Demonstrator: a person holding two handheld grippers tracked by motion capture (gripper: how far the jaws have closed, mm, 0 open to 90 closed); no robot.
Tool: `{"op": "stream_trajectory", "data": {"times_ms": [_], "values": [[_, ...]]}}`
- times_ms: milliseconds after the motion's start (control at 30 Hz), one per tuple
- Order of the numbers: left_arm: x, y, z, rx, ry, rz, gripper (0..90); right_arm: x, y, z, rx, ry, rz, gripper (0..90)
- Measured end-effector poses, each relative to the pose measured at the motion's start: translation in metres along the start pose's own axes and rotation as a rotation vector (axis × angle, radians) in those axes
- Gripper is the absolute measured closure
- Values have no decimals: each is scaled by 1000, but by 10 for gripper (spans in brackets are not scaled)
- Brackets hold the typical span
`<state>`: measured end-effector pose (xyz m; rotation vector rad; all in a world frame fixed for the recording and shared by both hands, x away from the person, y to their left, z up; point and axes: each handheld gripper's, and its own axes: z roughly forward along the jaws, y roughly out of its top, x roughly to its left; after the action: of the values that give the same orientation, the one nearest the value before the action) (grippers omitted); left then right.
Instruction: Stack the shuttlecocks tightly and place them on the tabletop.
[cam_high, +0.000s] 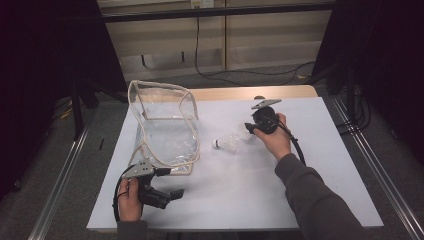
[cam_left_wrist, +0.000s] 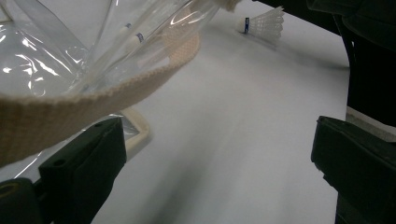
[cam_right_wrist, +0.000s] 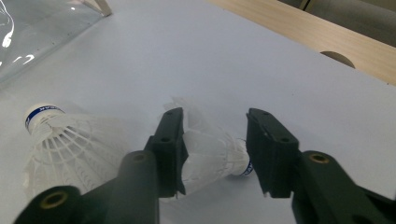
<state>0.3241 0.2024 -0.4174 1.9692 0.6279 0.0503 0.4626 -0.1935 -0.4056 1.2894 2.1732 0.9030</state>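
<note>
A shuttlecock (cam_right_wrist: 212, 156) is seen between the jaws of the right hand-held gripper (cam_right_wrist: 215, 149), on the tabletop (cam_high: 260, 190); one jaw touches its feathers, the other stands just apart, so no grip is yet made. A second shuttlecock (cam_right_wrist: 60, 140) lies just beside the outer face of one jaw. The left hand-held gripper (cam_left_wrist: 219, 172) is open, just beside the clear bag (cam_high: 162, 125), whose woven strap (cam_left_wrist: 93, 100) crosses above one jaw. Shuttlecocks are judged already bagged; two remain. Their number inside is hard to make out through the glare.
</note>
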Motion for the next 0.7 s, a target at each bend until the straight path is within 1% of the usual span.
{"op": "stream_trajectory", "data": {"times_ms": [100,200,400,500,533,600,700], "values": [[0,0,0,-3,0,0,34,-3,0,-4,0,-20,-14,680],[0,0,0,-3,0,0,34,-6,0,-8,-1,-31,-11,746],[0,0,0,-4,-2,0,34,-14,-6,-12,-6,-19,1,869],[0,0,0,-4,0,1,34,-17,-8,-14,-14,-14,14,897],[0,0,0,-7,0,-2,34,-18,-9,-15,-18,-16,14,900],[-1,0,0,-7,1,-1,33,-21,-10,-18,-21,-5,28,900],[-1,0,1,-9,-2,2,34,-23,-11,-21,-23,6,35,900]]}}
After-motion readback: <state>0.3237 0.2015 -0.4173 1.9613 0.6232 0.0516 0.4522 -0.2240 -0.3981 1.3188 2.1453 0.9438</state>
